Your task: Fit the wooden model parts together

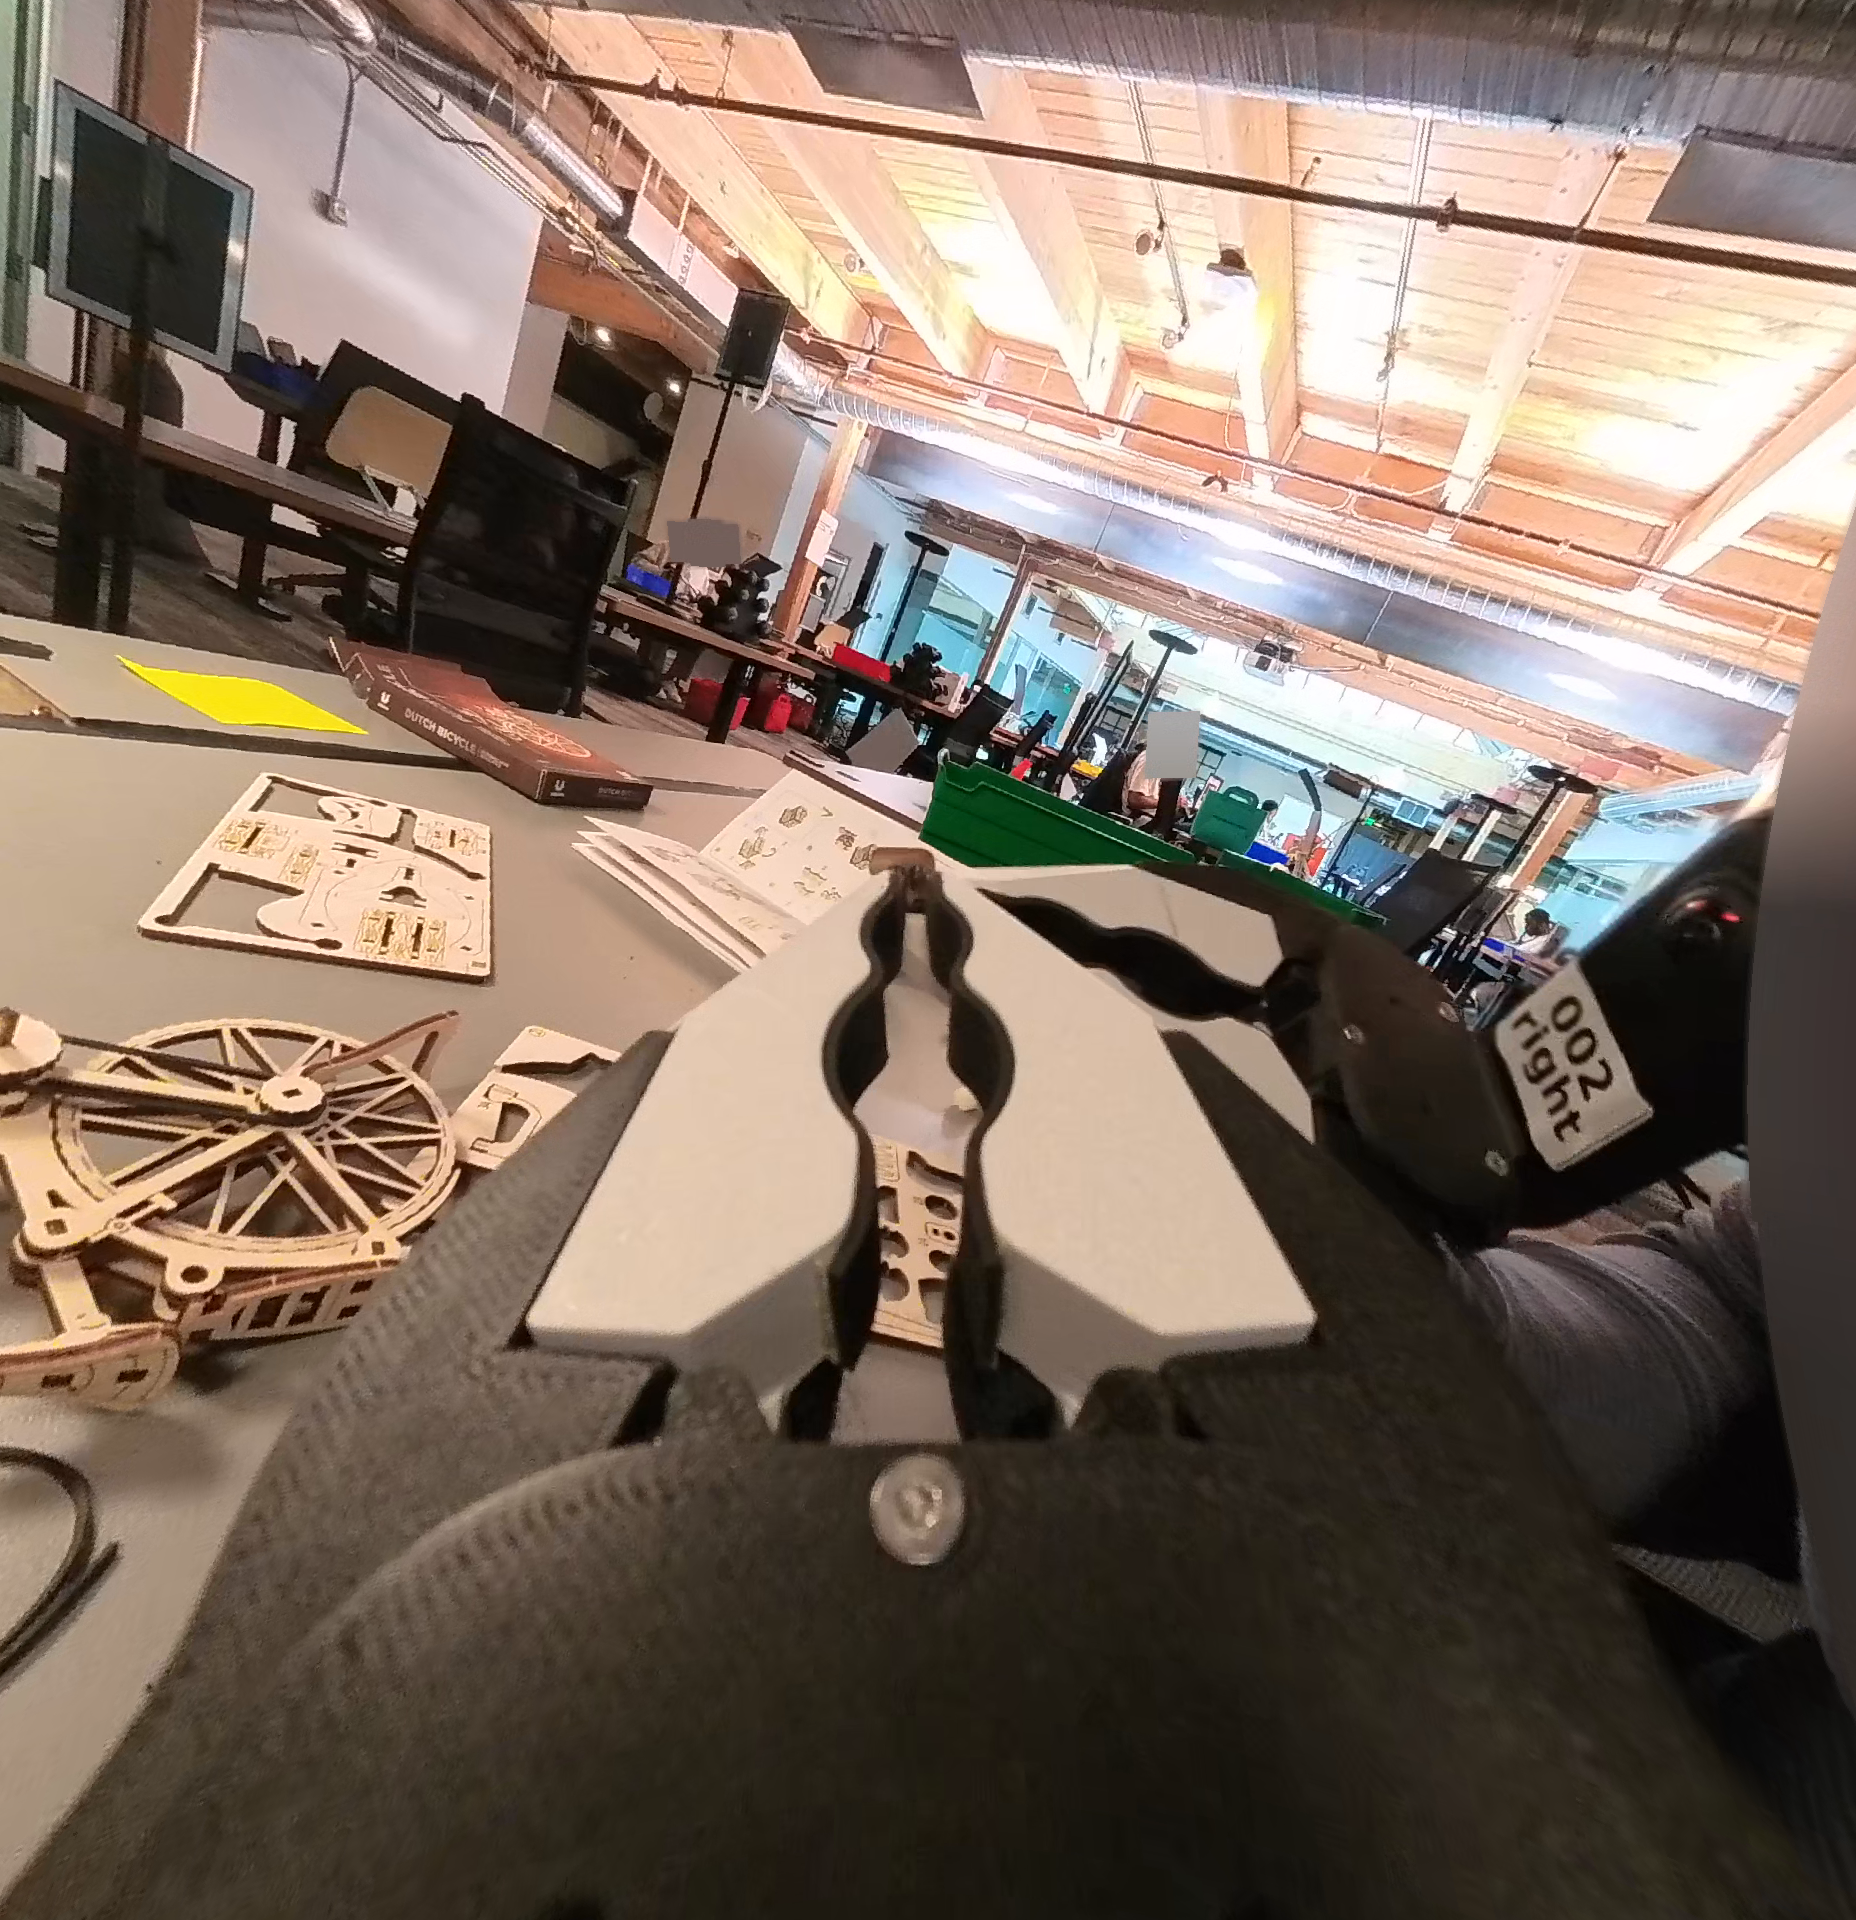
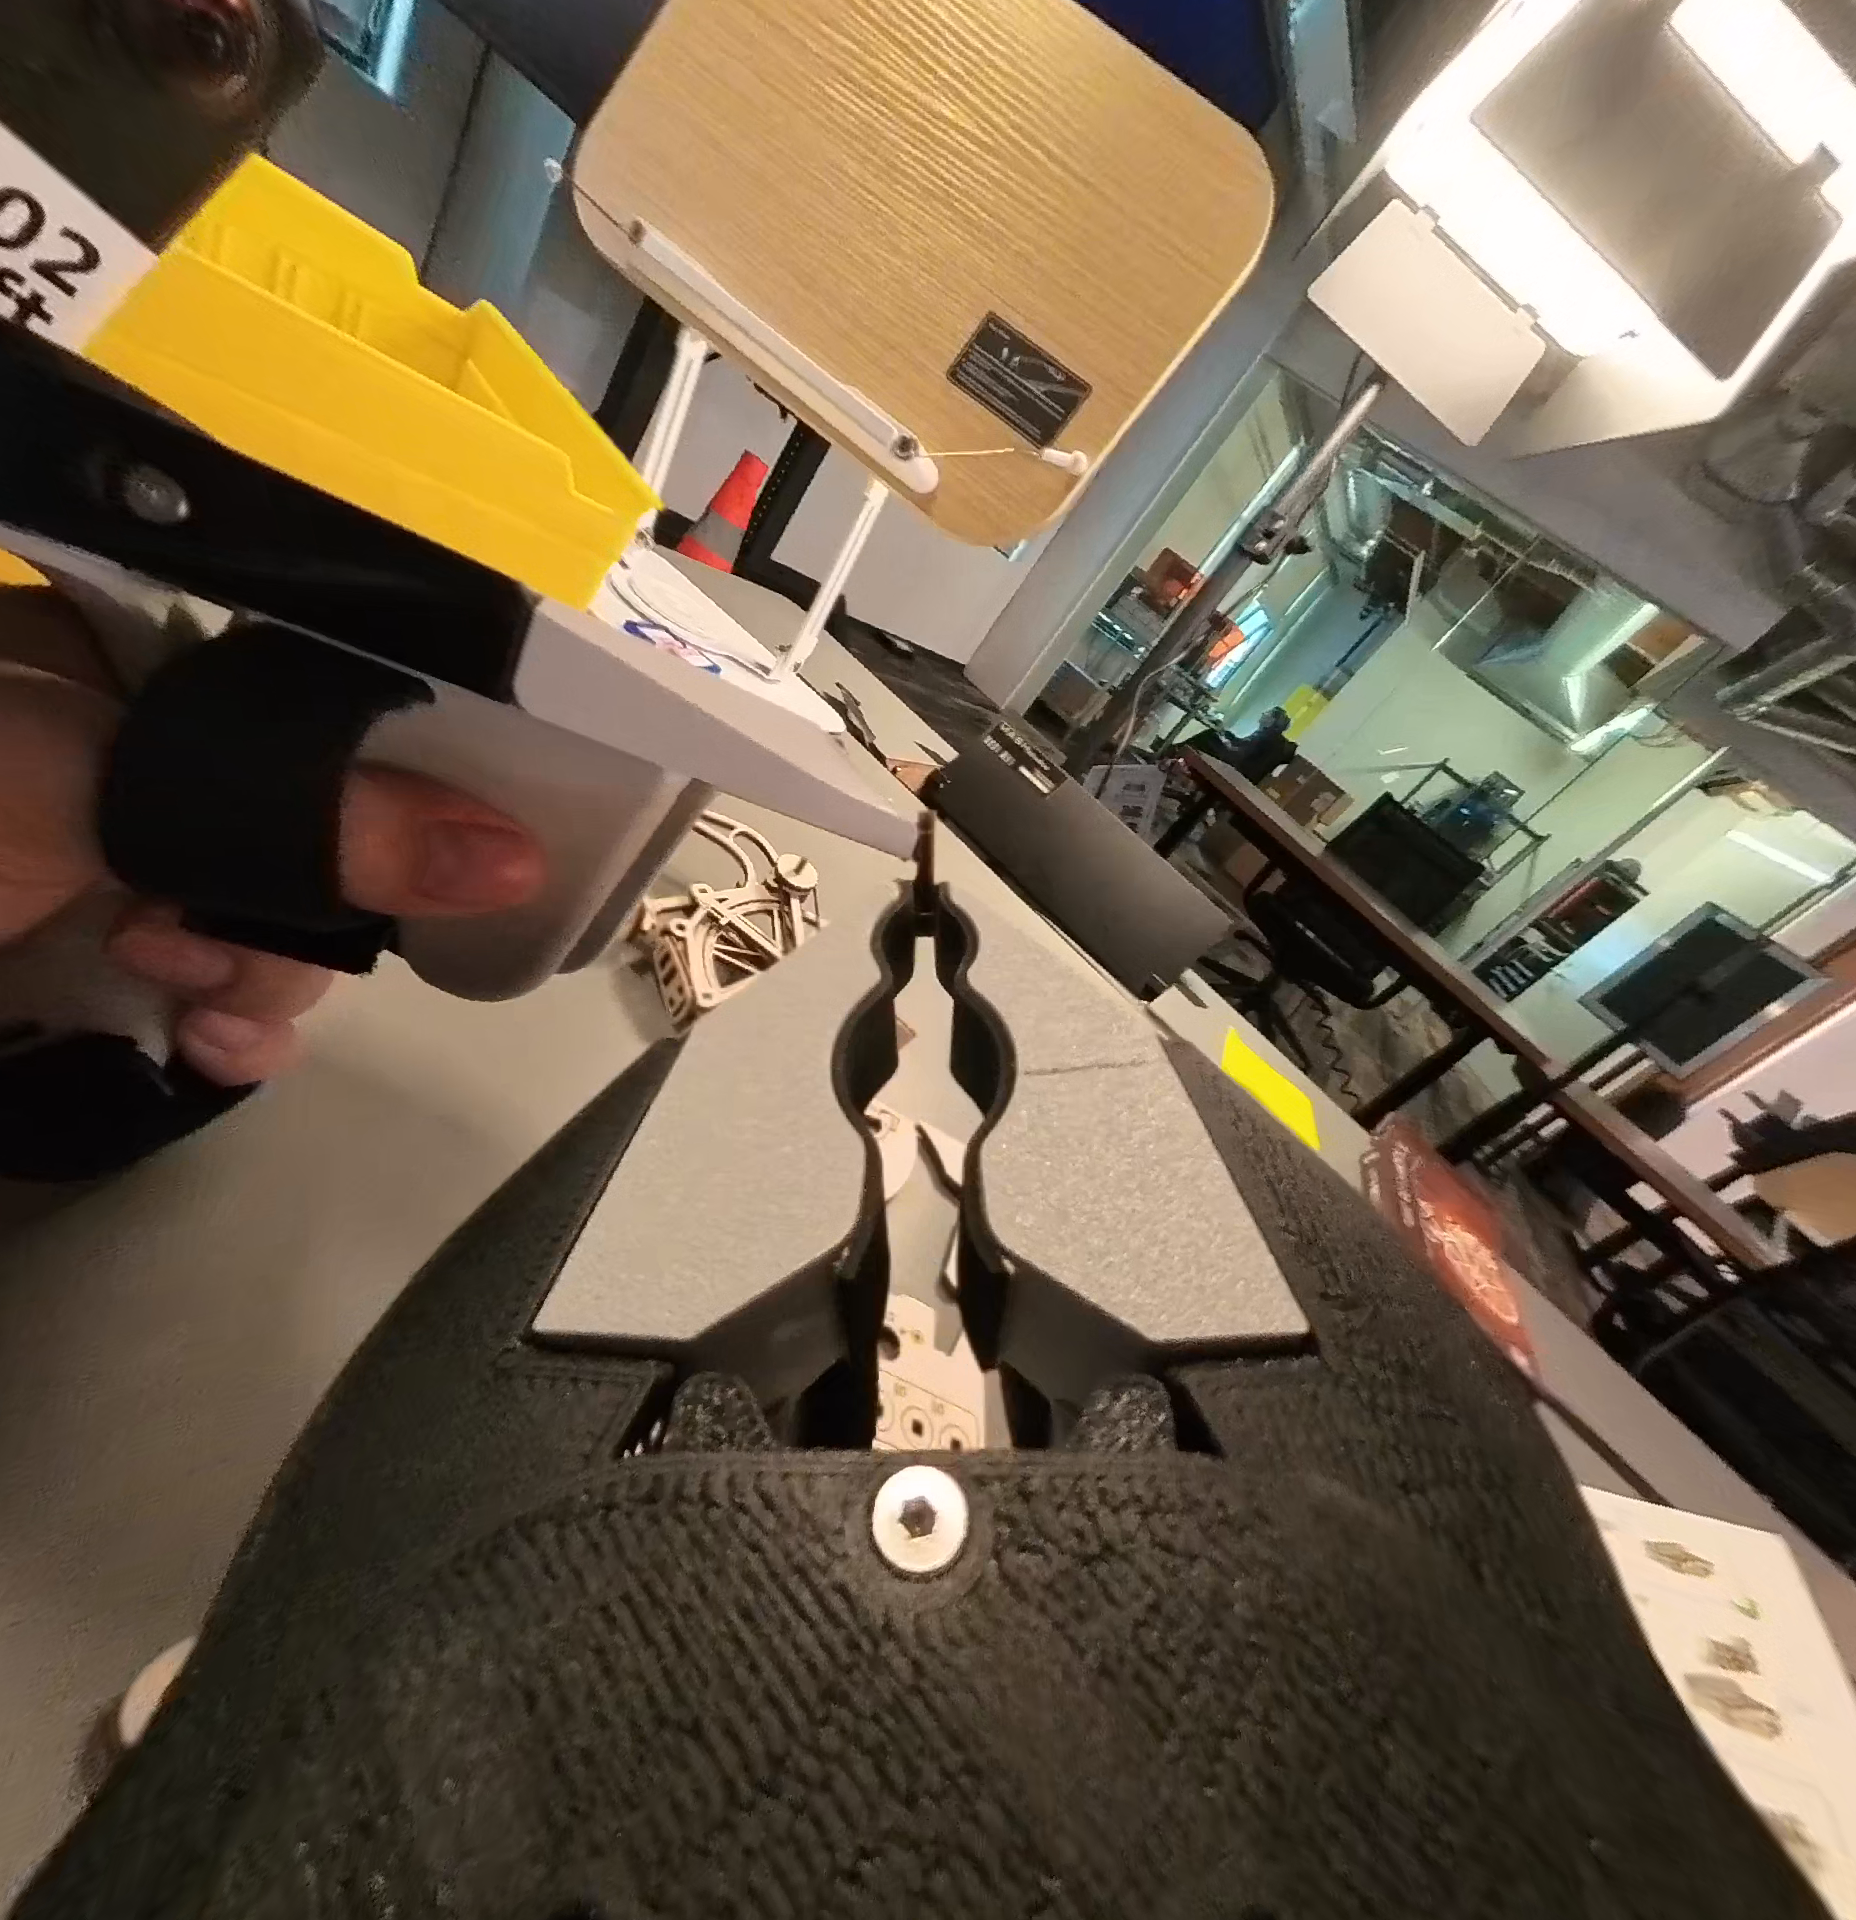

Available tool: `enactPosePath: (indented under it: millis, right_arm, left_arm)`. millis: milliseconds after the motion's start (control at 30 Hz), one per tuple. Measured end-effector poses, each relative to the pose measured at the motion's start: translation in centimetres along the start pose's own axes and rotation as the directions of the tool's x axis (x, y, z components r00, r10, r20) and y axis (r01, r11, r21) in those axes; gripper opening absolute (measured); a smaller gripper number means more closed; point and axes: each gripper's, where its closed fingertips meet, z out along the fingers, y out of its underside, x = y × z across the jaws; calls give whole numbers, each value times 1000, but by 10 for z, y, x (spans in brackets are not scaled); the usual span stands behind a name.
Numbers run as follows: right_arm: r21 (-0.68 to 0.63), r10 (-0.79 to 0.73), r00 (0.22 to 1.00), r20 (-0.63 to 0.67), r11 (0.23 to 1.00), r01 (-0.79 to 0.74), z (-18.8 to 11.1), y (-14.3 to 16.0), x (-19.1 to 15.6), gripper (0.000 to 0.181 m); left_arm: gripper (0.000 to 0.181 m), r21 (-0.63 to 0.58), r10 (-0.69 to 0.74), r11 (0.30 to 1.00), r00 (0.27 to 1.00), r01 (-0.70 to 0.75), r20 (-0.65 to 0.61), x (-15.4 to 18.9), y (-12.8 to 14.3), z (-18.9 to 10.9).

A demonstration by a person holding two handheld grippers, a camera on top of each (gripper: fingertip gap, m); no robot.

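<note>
The left gripper pinches a tiny wooden part at its tips; the right gripper, tips meeting it, seems clamped on the same piece. Thin plywood: light, stiff, snappable, best held by its flat faces. Bicycle model lies left

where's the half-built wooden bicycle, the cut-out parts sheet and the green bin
half-built wooden bicycle (image 1: 249, 1122): left wrist view, on the wheel's spokes
cut-out parts sheet (image 1: 332, 878): left wrist view, on its middle
green bin (image 1: 1038, 826): left wrist view, on its near side wall
</note>
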Motion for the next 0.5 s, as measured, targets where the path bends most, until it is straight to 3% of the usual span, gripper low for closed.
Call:
enactPosePath:
  millis: [300, 500]
  right_arm:
    - [-28, -275, 958, -84, 962, 273, -2, -7, 1, 0]
    - [-41, -291, 953, -81, 956, 289, -3, -6, 2, 0]
  left_arm:
    - [1, 38, 27, 999, 999, -26, -21, 5, -4, -4]
    - [0, -3, 10, 1000, 1000, -10, -26, 5, 0, -4]
